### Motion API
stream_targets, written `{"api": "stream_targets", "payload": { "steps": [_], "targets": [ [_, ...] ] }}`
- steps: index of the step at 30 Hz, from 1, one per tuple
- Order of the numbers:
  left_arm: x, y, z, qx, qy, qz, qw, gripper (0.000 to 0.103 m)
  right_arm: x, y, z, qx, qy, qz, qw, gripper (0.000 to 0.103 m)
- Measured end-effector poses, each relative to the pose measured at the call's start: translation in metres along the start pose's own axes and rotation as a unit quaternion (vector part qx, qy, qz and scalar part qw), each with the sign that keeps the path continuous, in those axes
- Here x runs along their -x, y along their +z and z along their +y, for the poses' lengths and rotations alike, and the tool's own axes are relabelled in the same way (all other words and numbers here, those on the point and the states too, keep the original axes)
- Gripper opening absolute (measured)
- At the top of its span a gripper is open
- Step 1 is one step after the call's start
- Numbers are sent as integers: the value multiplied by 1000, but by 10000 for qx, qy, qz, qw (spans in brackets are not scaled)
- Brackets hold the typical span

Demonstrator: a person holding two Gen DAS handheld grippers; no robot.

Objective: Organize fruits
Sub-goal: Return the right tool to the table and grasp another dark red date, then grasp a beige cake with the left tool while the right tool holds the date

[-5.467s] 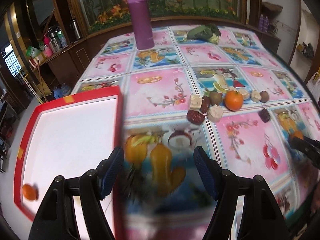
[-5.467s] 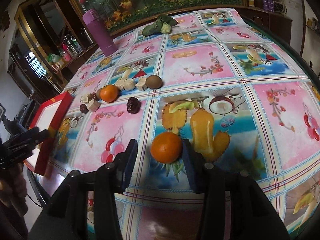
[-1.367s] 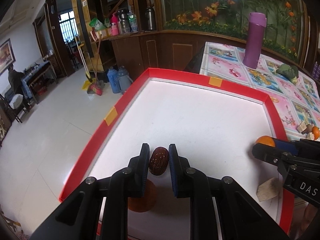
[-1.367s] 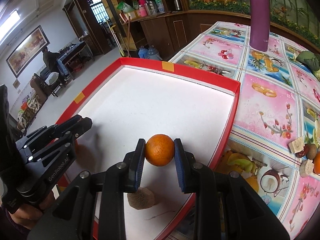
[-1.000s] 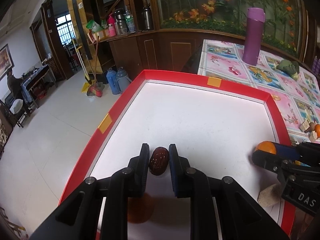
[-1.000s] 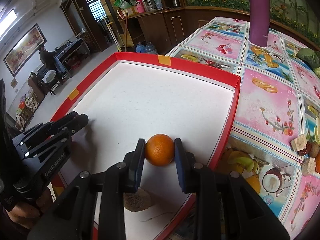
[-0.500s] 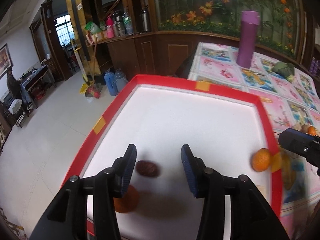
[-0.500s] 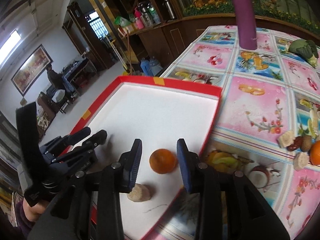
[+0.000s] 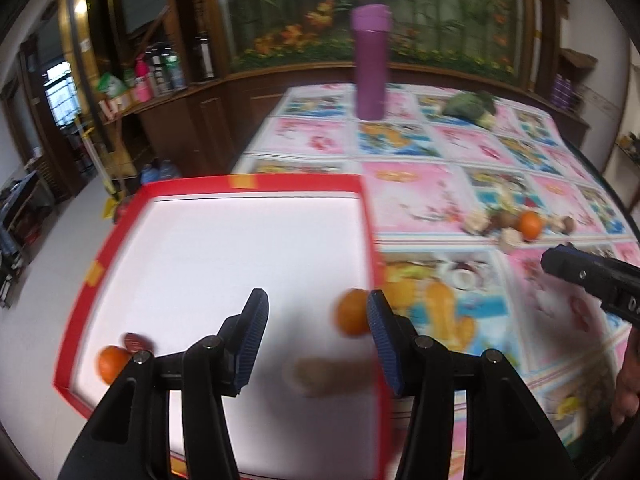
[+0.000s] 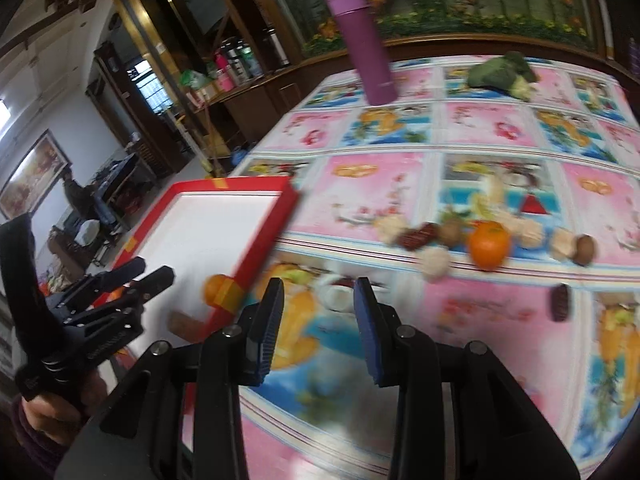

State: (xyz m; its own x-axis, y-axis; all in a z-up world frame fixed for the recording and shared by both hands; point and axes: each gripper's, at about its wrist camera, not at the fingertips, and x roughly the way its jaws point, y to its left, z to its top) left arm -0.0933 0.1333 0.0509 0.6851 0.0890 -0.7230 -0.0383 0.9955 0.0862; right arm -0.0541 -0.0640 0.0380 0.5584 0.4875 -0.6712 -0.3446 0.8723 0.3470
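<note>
Inside the red-rimmed white tray (image 9: 362, 216), left to right: an orange (image 9: 110, 364), a dark red date (image 9: 135, 342), the open, empty left hand-held gripper (image 9: 316, 322), jaws just widened, then another orange (image 9: 350, 311). Right of the tray, the right hand-held gripper (image 10: 318, 312) is open and empty over the tabletop (image 10: 496, 136).

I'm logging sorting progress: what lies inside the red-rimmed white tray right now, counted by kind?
round orange fruits: 2
dark red wrinkled date: 1
tan blurred chunk: 1
Total in the red-rimmed white tray: 4
</note>
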Motion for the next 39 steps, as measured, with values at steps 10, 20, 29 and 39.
{"api": "stream_targets", "payload": {
  "steps": [10,20,29,39],
  "targets": [
    [-6,5,-51,-335,-486,239,9980,51,39,-8,-89,-597,-715,-201,9954,38],
    [-20,13,-82,-464,-736,411,9954,51,19,0,-114,-411,-1034,127,9937,38],
    [-38,23,-113,-486,-1086,594,9911,51,6,-3,-113,-185,-1202,179,9924,21],
    [-68,34,-139,-405,-1189,823,9887,51,17,0,-127,-609,-1063,-48,9925,21]
  ]
}}
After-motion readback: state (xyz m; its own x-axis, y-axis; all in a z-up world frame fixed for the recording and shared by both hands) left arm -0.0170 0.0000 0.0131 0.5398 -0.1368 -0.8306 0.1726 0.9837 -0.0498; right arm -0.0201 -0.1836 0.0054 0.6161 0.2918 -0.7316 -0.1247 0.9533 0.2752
